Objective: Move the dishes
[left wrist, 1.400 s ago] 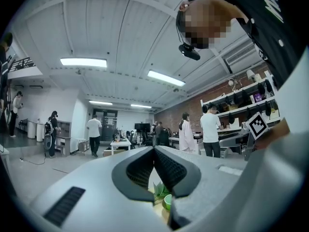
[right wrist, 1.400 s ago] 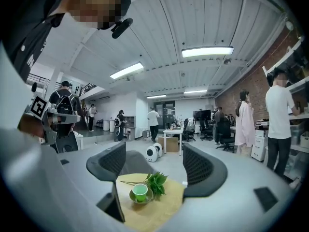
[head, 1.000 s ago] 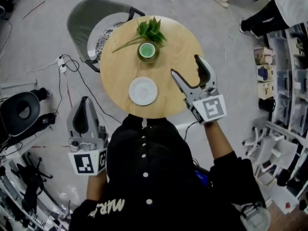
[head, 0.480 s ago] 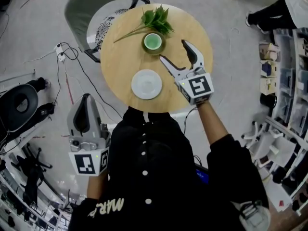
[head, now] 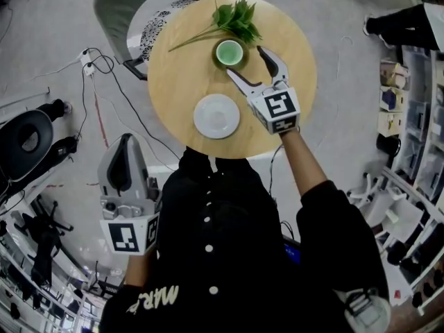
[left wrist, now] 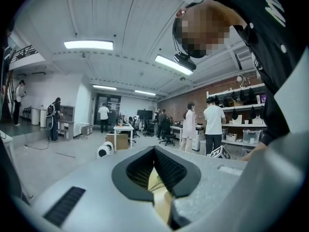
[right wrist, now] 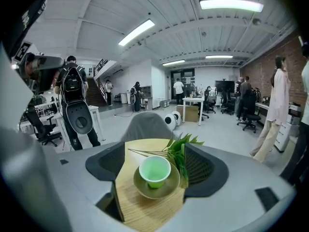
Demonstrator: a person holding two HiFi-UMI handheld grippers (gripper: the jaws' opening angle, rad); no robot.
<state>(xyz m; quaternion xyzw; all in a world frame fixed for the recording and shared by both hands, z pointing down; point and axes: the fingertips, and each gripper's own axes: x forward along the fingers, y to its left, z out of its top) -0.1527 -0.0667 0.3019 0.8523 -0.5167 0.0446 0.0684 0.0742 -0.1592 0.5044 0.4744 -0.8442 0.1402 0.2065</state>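
The left gripper (head: pixel 125 143) hung down by the person's side, away from the round table (head: pixel 173 82), the same as a second before. Its jaws were pressed together with nothing in them.

On the table, the white plate (head: pixel 216 116) sat near the person's edge. Farther back was the green cup (head: pixel 229 51) on its saucer (right wrist: pixel 166 188), with the leafy sprig (head: pixel 236 19) just behind it.

The big change was on the right. A second before, the right gripper (head: pixel 246 61) was near the table's close right edge. Now it had reached in to the cup. Its jaws were spread wide, one on each side of the cup and saucer, not touching them. So I think the cup and saucer were the first dishes to be moved, and the grab had not happened yet.

Counting up: one table, one white plate, one green cup, one saucer, one leafy sprig and two grippers. There was also one gray chair (head: pixel 121 12) behind the table.
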